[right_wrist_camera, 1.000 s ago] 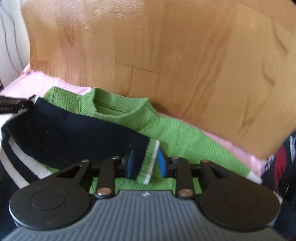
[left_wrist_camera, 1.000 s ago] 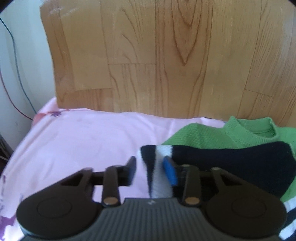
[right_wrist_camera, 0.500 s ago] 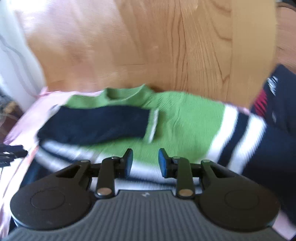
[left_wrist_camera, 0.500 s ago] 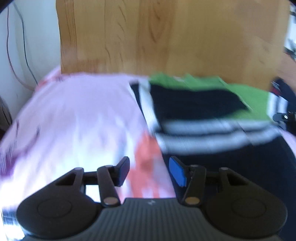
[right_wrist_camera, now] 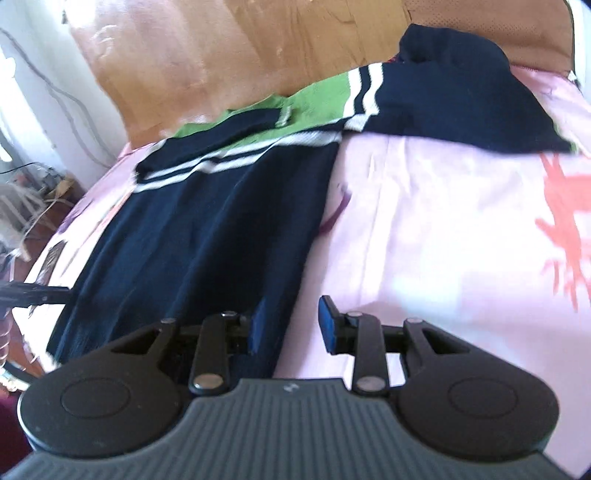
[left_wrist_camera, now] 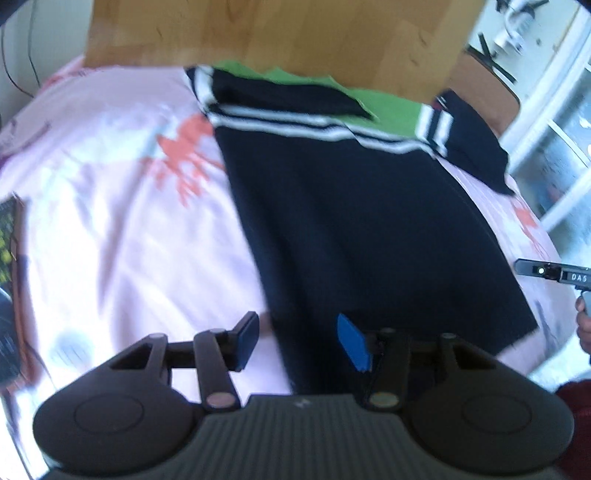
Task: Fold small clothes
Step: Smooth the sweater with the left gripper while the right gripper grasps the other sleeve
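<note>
One sweater (left_wrist_camera: 362, 221), navy in the body with white stripes and a green chest, lies flat on the pink floral bedsheet (left_wrist_camera: 110, 221), collar end toward the wooden headboard (left_wrist_camera: 258, 33). Its left sleeve is folded across the chest; the right sleeve (right_wrist_camera: 461, 99) extends sideways over the sheet. Left gripper (left_wrist_camera: 299, 341): jaws spread, holding nothing, positioned over the hem's left corner. Right gripper (right_wrist_camera: 293, 325): jaws spread, holding nothing, straddling the hem's right edge. Both views are slightly blurred
</note>
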`<state>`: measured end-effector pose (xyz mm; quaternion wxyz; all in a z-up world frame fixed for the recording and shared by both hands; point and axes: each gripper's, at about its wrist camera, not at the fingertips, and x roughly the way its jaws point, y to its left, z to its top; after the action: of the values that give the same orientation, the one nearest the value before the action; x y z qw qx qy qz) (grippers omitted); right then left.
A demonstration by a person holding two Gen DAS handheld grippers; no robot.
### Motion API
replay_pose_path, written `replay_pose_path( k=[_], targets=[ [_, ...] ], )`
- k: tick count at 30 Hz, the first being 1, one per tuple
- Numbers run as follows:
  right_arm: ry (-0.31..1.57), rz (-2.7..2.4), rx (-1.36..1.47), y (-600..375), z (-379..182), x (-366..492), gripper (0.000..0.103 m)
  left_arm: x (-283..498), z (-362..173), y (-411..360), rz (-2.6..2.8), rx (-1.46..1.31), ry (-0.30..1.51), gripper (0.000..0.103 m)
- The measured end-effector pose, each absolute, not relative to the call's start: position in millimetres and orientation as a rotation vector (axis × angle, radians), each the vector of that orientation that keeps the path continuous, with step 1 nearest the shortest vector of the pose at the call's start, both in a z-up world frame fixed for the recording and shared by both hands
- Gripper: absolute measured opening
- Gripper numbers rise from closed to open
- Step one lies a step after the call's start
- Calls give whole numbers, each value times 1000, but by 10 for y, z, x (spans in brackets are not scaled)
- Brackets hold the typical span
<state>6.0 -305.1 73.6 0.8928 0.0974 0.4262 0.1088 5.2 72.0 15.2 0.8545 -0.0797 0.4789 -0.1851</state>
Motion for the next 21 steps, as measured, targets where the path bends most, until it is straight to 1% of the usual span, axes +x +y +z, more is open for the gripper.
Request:
replay_pose_path(
  k=[2,4,6,7,8,9,10,16,19,21],
  targets=[
    [890,243,212,-2994,696,-65,35,-44,122,656,-403,-181,1007,52],
    [905,258,216,-2929,611,-172,36,-100,109,588,-407,-183,999,51],
    [860,259,204,-2854,567,-241,37,-133,97,536,-360,-178,973,32],
    [848,259,201,-2822,559,-246,30,-132,95,526,-336,-173,973,14],
    [850,259,202,-2786,551,-229,19,-128,115,550,-329,-187,974,7],
    [854,256,193,-2753,554,-212,10,-129,150,585,-312,-193,971,7],
    [854,253,175,-2724,584,-200,8,-132,210,632,-288,-184,956,7],
    [798,240,126,-2848,1046,-376,7,-326,639,1079,-236,-222,871,7],
    [844,272,135,-2847,1089,-482,7,-370,628,1079,-209,-191,900,7],
    [899,285,120,-2790,984,-509,7,-350,519,1029,-199,-176,943,7]
  ],
)
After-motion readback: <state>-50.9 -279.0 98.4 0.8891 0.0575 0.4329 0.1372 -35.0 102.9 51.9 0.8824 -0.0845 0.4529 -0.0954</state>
